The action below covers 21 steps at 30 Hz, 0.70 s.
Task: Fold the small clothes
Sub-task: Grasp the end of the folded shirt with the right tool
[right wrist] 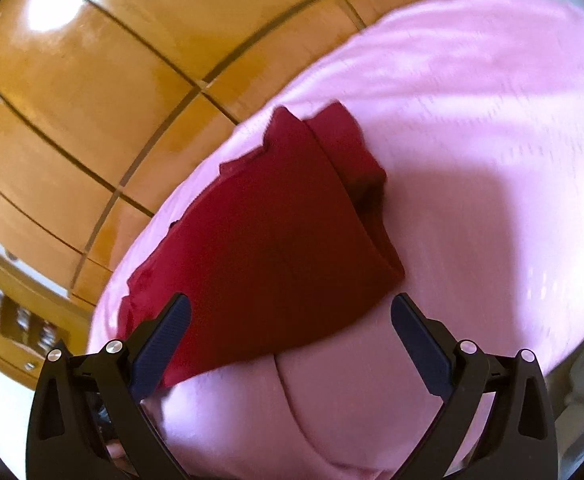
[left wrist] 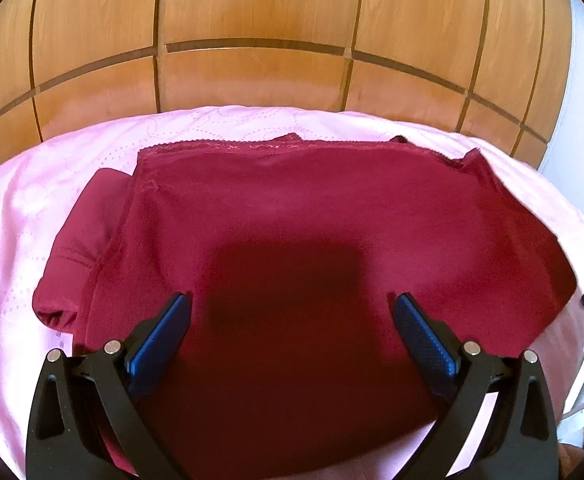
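Garment (left wrist: pixel 292 216), dark red with lace trim along its far edge, lies folded flat on pink bedcover (left wrist: pixel 24 208). Left gripper (left wrist: pixel 292 308) hangs over it, jaws apart, empty. Right gripper (right wrist: pixel 290 308) likewise spread at its near edge. Wooden panelled wall (left wrist: pixel 252 20) stands beyond.

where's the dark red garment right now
The dark red garment lies flat on the pink bedsheet, below the wooden panelled wall. It sits ahead of the open left gripper.
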Tool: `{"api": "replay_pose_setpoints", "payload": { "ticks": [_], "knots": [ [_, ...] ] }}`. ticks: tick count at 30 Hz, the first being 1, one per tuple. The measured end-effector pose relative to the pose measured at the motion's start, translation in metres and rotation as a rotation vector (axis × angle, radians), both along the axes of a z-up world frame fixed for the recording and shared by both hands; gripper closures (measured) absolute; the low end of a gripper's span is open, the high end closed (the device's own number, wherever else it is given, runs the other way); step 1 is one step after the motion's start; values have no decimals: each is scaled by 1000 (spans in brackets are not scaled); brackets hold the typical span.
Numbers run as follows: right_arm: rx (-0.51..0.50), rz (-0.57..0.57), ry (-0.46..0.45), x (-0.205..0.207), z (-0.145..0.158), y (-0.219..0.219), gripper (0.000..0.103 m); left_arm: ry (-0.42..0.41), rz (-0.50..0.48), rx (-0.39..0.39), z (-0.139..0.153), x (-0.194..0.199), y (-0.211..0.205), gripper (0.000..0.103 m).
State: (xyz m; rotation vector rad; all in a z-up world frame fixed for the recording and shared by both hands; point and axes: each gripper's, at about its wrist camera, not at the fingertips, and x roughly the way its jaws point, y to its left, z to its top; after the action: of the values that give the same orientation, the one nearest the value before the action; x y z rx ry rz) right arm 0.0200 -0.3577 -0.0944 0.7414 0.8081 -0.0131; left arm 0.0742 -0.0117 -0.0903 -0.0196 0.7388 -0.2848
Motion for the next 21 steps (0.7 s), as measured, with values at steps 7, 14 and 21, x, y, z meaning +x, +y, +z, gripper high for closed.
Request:
{"api": "replay_pose_setpoints", "payload": {
  "ticks": [7, 14, 21],
  "knots": [
    [147, -46, 10, -1, -28, -11, 4, 5, -14, -116, 7, -4, 9, 3],
    [257, -77, -75, 14, -33, -19, 4, 1, -28, -14, -2, -4, -7, 2],
    [215, -49, -127, 39, -30, -16, 11, 18, -36, -14, 3, -2, -8, 3]
  ]
}}
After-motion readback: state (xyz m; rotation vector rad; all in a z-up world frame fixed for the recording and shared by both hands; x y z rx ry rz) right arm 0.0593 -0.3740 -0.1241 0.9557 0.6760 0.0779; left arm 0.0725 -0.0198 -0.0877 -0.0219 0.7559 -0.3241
